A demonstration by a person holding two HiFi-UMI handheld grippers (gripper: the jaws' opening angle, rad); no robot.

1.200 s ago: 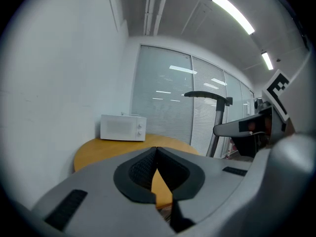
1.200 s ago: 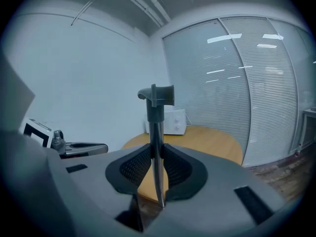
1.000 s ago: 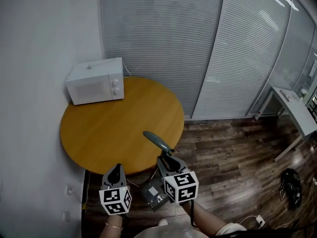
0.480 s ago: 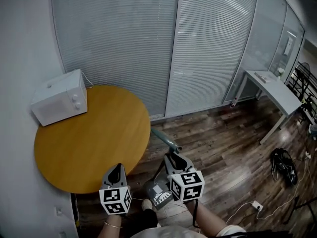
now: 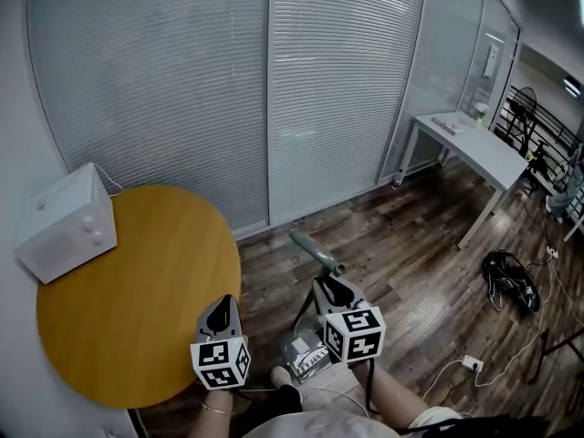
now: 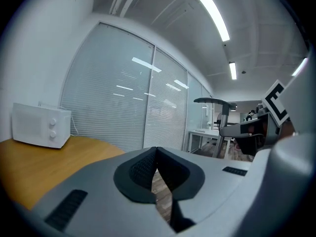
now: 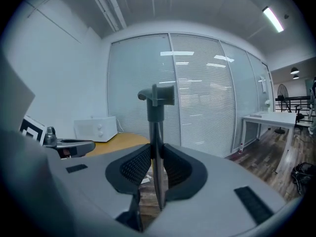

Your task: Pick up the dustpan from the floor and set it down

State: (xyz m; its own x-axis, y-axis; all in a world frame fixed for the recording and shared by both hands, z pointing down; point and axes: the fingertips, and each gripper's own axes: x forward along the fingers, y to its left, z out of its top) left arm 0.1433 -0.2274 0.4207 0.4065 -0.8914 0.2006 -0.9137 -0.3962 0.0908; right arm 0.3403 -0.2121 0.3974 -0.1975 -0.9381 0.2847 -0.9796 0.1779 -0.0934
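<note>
— Where's the dustpan (image 5: 315, 252)?

— Up off the floor (image 5: 411, 245), in the right tool (image 5: 330, 286). In the head view its grey handle sticks out of that tool toward 11 o'clock, and the pan (image 5: 306, 361) hangs below the tool at the 7 o'clock side, close to the person's body.

— Is the grip firm?

— The right gripper view shows the handle standing upright between the two dark pads, with both pads pressed against it. The handle's capped end rises well above them at 12 o'clock.

— And the left tool (image 5: 225, 301)?

— Closed pad against pad, holding nothing of its own. It sits at 9 o'clock of the right tool, apart from it, over the edge of the round wooden counter (image 5: 137, 290).

— What's on that counter?

— A white microwave (image 5: 64, 224), out at the counter's 10 o'clock rim, against the wall.

— What about the rest of the room?

— Slatted blinds (image 5: 274, 89) behind glass run across 12 o'clock. A white desk (image 5: 474, 149) stands at 2 o'clock. A black bag (image 5: 509, 274) lies on the dark plank floor at 3 o'clock, with a white cable (image 5: 456, 368) near it.
</note>
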